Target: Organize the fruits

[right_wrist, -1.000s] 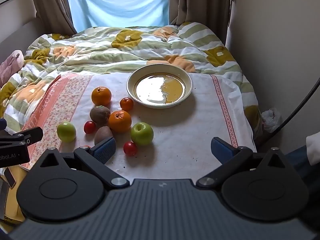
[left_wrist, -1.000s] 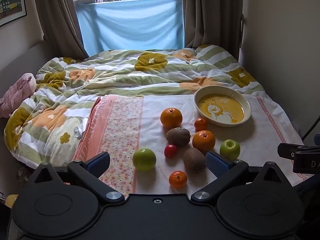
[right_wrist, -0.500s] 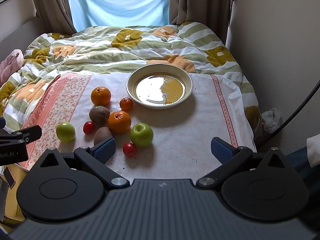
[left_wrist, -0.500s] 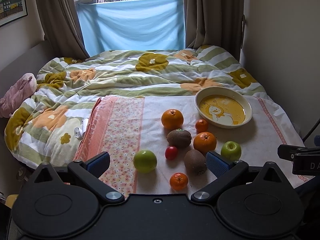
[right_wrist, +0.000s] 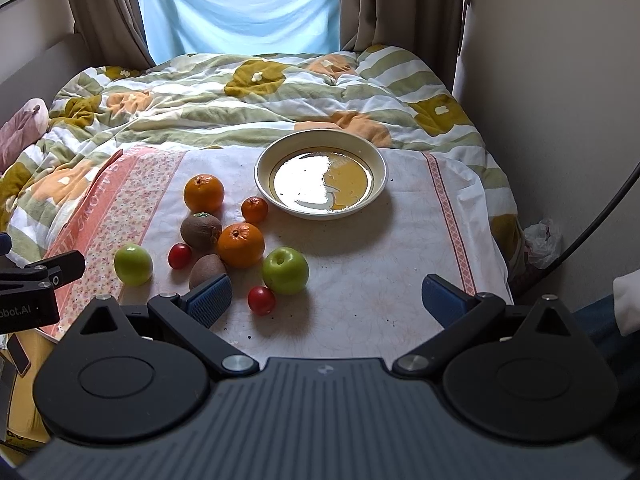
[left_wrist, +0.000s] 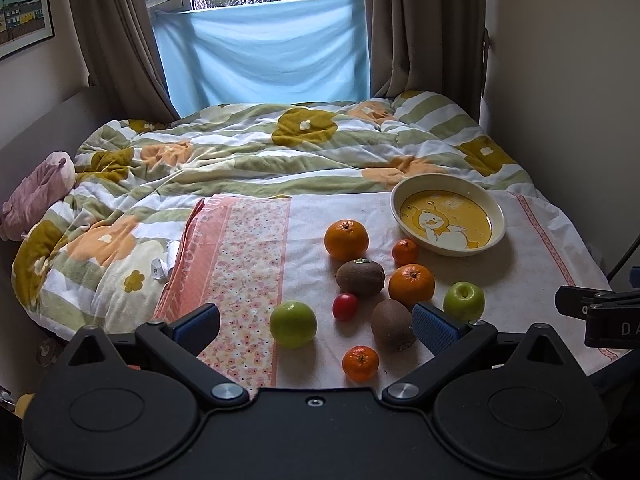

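In the left wrist view, the left tool (left_wrist: 316, 326) has its fingers wide apart and holds nothing. The fruits lie loose on a cloth (left_wrist: 500, 280) on the bed, close together, near the empty bowl (left_wrist: 496, 216). A green apple (left_wrist: 293, 323) sits between the fingers. Round fruit could roll on the soft bed if bumped.

In the right wrist view, the right tool (right_wrist: 328, 298) is apart and empty too. A small red tomato (right_wrist: 261, 300) lies just beside another green apple (right_wrist: 285, 265). Grabbing one could knock the other away.

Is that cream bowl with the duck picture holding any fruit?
Empty: the cream duck-print bowl shows its bare bottom in both views.
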The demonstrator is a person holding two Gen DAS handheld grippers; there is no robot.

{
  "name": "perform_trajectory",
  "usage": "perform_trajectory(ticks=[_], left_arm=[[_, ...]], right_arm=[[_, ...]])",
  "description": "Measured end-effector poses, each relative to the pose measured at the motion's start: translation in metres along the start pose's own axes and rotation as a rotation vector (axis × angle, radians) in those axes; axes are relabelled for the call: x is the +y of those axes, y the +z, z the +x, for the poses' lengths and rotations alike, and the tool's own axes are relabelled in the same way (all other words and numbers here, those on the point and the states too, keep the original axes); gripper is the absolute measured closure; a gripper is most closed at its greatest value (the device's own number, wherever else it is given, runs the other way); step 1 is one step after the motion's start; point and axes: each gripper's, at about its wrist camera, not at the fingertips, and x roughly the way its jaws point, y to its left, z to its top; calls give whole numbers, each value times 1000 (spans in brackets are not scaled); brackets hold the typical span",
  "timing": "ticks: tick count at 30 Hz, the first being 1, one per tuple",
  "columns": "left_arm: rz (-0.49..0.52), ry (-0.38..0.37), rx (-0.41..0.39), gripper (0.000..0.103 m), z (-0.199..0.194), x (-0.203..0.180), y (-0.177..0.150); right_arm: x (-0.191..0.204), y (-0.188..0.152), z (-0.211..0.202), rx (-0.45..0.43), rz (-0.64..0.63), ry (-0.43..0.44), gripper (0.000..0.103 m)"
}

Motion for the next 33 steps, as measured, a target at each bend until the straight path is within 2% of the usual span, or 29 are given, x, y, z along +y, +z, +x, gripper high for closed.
perform_trajectory(ticks=[33], left_arm=[[2,-9,-12,0,-12,-8,-3]], right_arm=[[-5,-2,-2,-8,-2,-2,0]])
